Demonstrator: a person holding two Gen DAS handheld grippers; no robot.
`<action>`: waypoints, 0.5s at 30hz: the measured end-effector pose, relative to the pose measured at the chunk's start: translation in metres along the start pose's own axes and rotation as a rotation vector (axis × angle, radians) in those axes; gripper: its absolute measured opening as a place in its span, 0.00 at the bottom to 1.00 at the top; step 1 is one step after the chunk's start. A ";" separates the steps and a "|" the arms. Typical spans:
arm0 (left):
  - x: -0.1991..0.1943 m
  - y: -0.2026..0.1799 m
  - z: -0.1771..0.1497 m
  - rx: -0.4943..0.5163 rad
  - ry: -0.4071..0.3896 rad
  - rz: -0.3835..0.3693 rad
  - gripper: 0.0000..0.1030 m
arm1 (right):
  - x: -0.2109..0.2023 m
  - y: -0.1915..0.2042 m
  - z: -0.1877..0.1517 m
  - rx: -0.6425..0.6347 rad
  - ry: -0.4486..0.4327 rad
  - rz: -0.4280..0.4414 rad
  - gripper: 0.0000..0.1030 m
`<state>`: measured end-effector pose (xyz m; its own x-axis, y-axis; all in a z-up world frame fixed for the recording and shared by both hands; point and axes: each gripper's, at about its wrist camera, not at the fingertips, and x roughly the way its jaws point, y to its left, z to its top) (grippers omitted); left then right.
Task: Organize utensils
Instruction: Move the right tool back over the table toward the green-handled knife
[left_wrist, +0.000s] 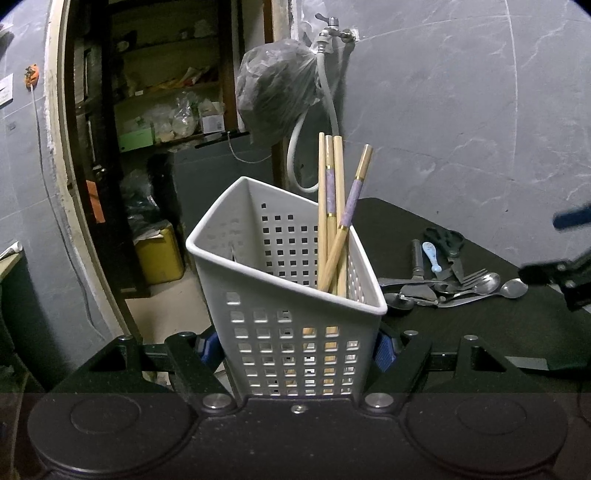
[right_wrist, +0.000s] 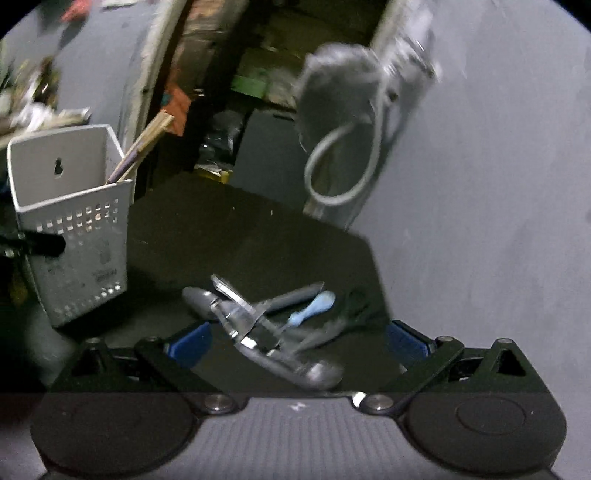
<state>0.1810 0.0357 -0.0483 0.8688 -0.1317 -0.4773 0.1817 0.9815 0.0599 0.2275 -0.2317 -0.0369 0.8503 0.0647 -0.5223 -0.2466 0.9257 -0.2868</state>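
We clamp the white perforated caddy in our left gripper to steady it at the table's left edge, while our right gripper hangs wide open, empty, over the utensil pile mid-table

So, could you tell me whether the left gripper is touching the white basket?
Touching. The left wrist view shows the left gripper with its blue pads pressed against both sides of the white basket, with no gap showing.

White caddy, square-hole grid all over. Inside it, pale wooden chopsticks banded lilac with gold rings. Right of the caddy, on the black surface: silver spoons, a light-blue speckled handle, black-handled scissors.
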 end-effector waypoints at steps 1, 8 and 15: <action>0.000 0.000 0.000 -0.001 0.001 0.001 0.75 | 0.000 -0.003 -0.004 0.035 0.009 0.011 1.00; -0.001 0.000 0.000 -0.006 0.005 0.006 0.75 | -0.014 -0.020 -0.044 0.126 0.112 0.116 1.00; -0.002 0.000 0.000 -0.005 0.007 0.006 0.75 | -0.010 -0.014 -0.069 0.106 0.217 0.154 1.00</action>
<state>0.1796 0.0363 -0.0476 0.8669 -0.1249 -0.4826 0.1741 0.9830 0.0582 0.1906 -0.2711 -0.0828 0.6842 0.1370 -0.7163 -0.3053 0.9458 -0.1108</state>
